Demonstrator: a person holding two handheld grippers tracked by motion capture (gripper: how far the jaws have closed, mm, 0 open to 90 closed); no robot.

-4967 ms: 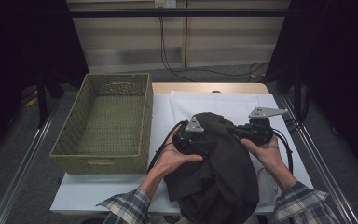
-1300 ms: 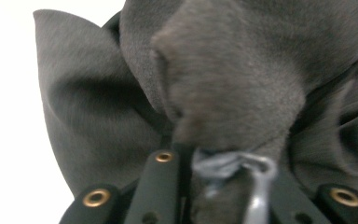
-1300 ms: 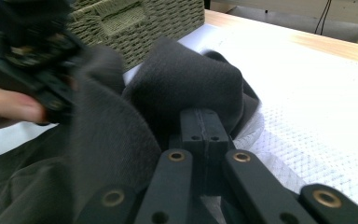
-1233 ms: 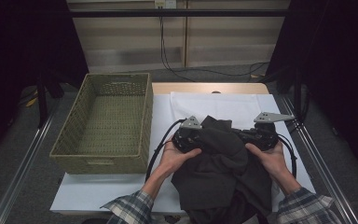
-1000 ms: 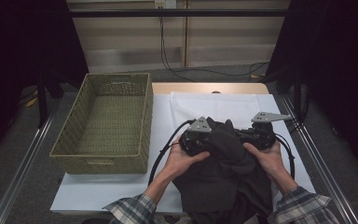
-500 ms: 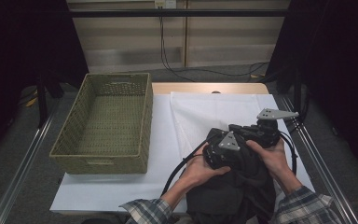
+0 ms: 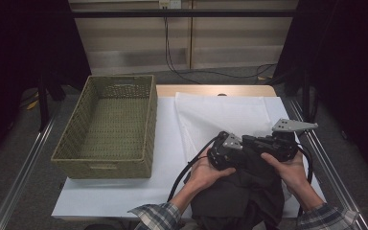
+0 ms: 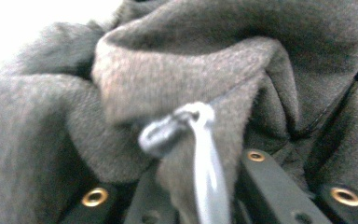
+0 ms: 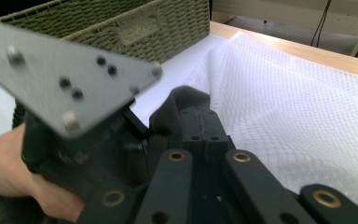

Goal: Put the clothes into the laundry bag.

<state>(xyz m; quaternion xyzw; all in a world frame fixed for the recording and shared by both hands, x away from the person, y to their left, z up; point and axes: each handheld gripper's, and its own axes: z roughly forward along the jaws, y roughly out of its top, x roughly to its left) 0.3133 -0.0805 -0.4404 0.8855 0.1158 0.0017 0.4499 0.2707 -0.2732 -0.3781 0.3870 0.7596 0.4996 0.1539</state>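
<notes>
A dark grey fleece garment [image 7: 242, 196] lies bunched at the table's front right and hangs over the near edge. My left gripper [image 7: 237, 149] and right gripper [image 7: 263, 143] meet tip to tip above it, each shut on a fold. In the left gripper view the fleece garment [image 8: 168, 70] bulges over the jaws, and a grey drawstring [image 8: 200, 154] runs down between them at my left gripper [image 8: 205, 186]. My right gripper [image 9: 200, 116] pinches dark cloth at its tips, with the left gripper's grey plate [image 9: 60, 70] close on the left.
A woven green basket [image 7: 108, 127] stands on the left of the white-covered table [image 7: 124, 191], also near in the right gripper view as the basket [image 9: 135, 23]. A white mesh sheet [image 7: 220, 115] lies beyond the grippers. Metal rails run along both table sides.
The left gripper has travelled right and nearer, closing on the right gripper and folding the garment in on itself. The right gripper shifted slightly right and up.
</notes>
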